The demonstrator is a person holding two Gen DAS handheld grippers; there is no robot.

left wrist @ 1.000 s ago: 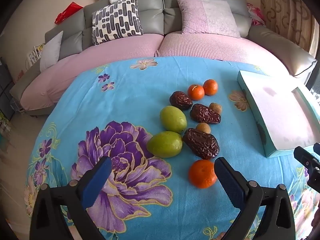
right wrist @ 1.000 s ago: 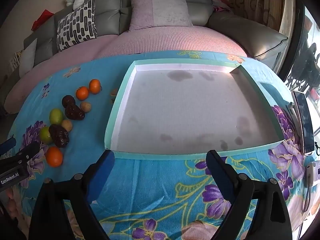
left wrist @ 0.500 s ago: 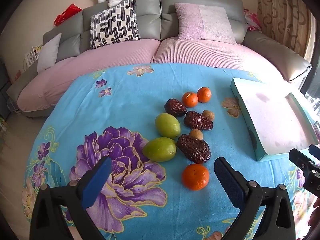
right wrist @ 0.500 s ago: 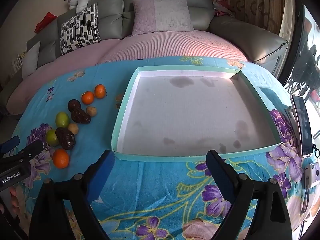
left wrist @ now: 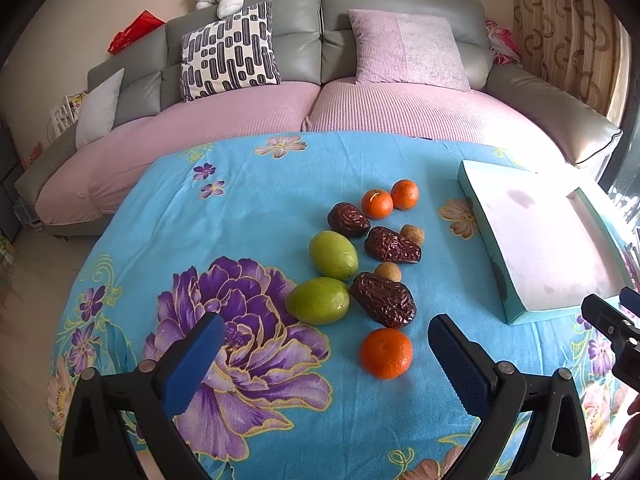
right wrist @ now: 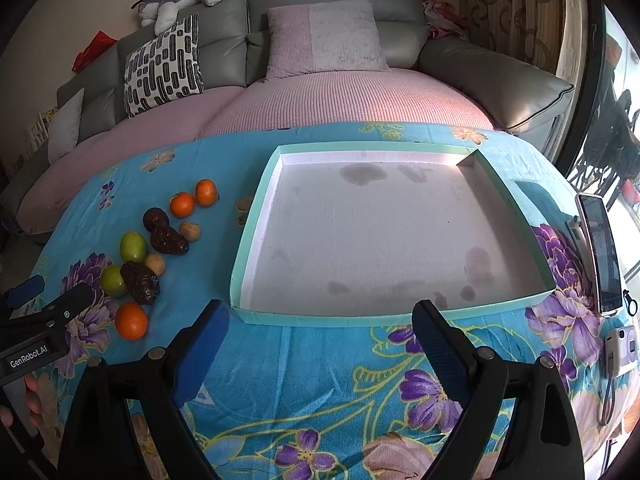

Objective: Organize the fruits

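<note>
A cluster of fruit lies on the blue flowered cloth. Nearest me is an orange (left wrist: 386, 353), with a dark date (left wrist: 385, 299) and a green fruit (left wrist: 318, 300) just beyond it. Farther off are a second green fruit (left wrist: 333, 255), two more dates, two small brown fruits and two oranges (left wrist: 377, 203). My left gripper (left wrist: 324, 346) hangs open above the near orange, holding nothing. A shallow teal box (right wrist: 256, 196) with a white stained floor sits right of the fruit. My right gripper (right wrist: 320, 330) stands open before the box's near wall, holding nothing.
A grey sofa (left wrist: 316, 48) with pink cushions curves behind the table. A phone (right wrist: 600, 252) and a small camera (right wrist: 622, 346) lie on the cloth right of the box. A hand (right wrist: 28, 394) grips the left tool at the far left.
Both grippers have risen and drawn back, so the fruit and the box sit farther off and more of the sofa shows. Neither gripper has changed its opening.
</note>
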